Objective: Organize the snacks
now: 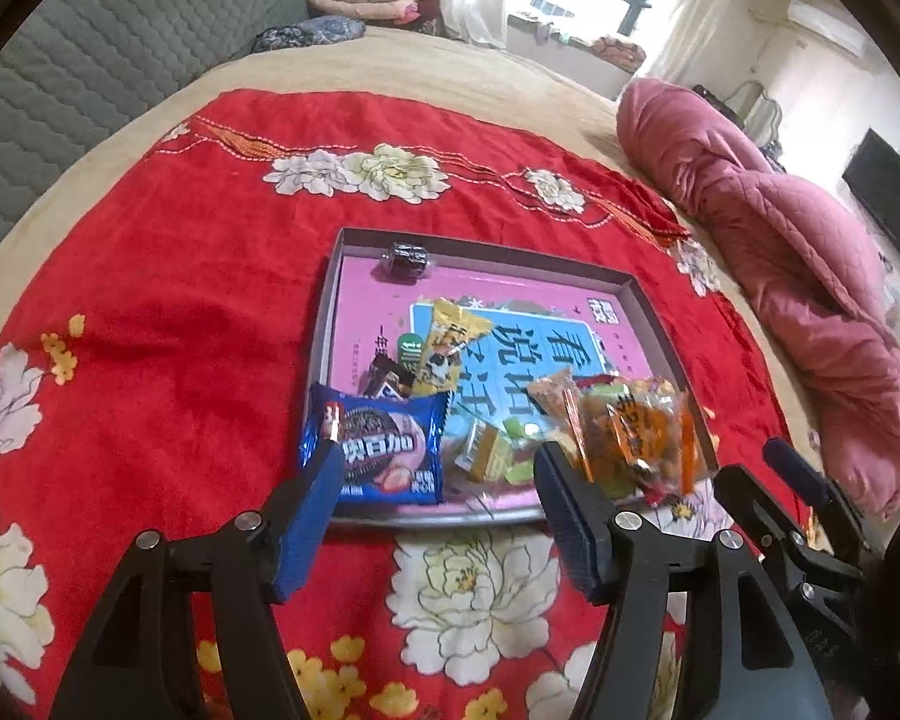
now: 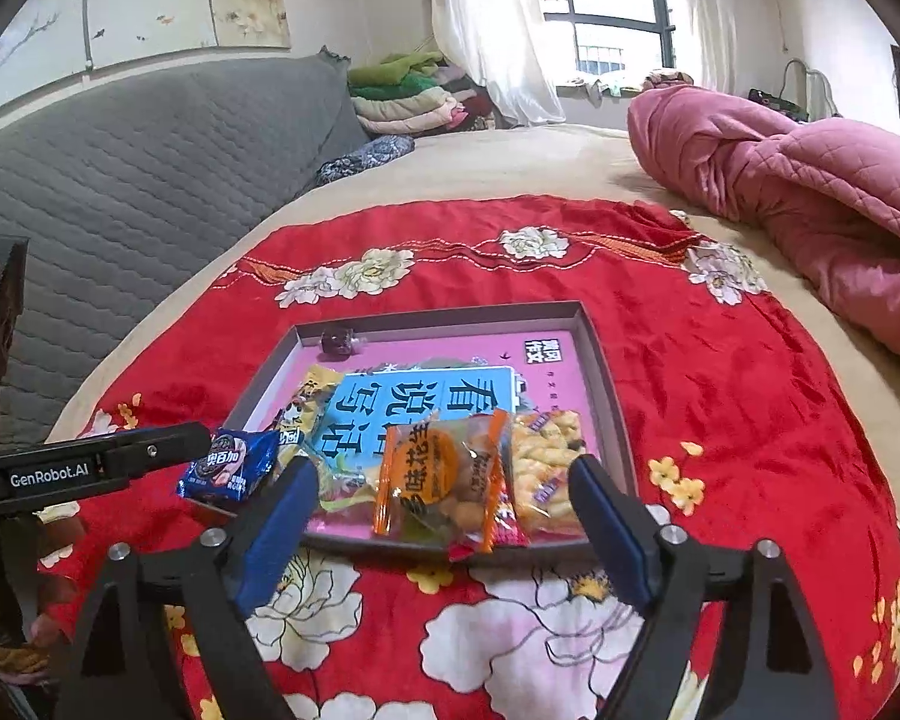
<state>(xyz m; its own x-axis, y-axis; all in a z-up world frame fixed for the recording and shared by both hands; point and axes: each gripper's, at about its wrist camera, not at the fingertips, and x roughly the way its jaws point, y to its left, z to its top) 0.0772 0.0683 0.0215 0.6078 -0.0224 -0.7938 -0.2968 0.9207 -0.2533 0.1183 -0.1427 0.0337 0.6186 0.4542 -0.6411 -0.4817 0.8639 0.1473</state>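
At the bottom of both views, two open grippers hang over the near edge of a snack-filled tray.

In the left wrist view the left gripper [image 1: 435, 495] fills the lower frame with its blue pads spread and nothing between them; the blue cookie packet [image 1: 384, 450] lies just past its left pad, overlapping the near-left rim of the grey tray [image 1: 330, 300]. Low in the right wrist view the right gripper [image 2: 444, 498] stands wider still, empty, with the orange packet [image 2: 435, 480] and a yellow puffed-snack bag [image 2: 549, 468] lying in the tray's near edge just beyond the gap. Further in, centre frame, a yellow wrapper [image 1: 447, 345] rests on the tray's pink and blue printed floor. At the far-left corner sits one small dark candy [image 1: 408, 256]. The tray lies on a red flowered cloth [image 1: 150, 330], and a pink quilt [image 1: 780, 252] is bunched at the upper right.
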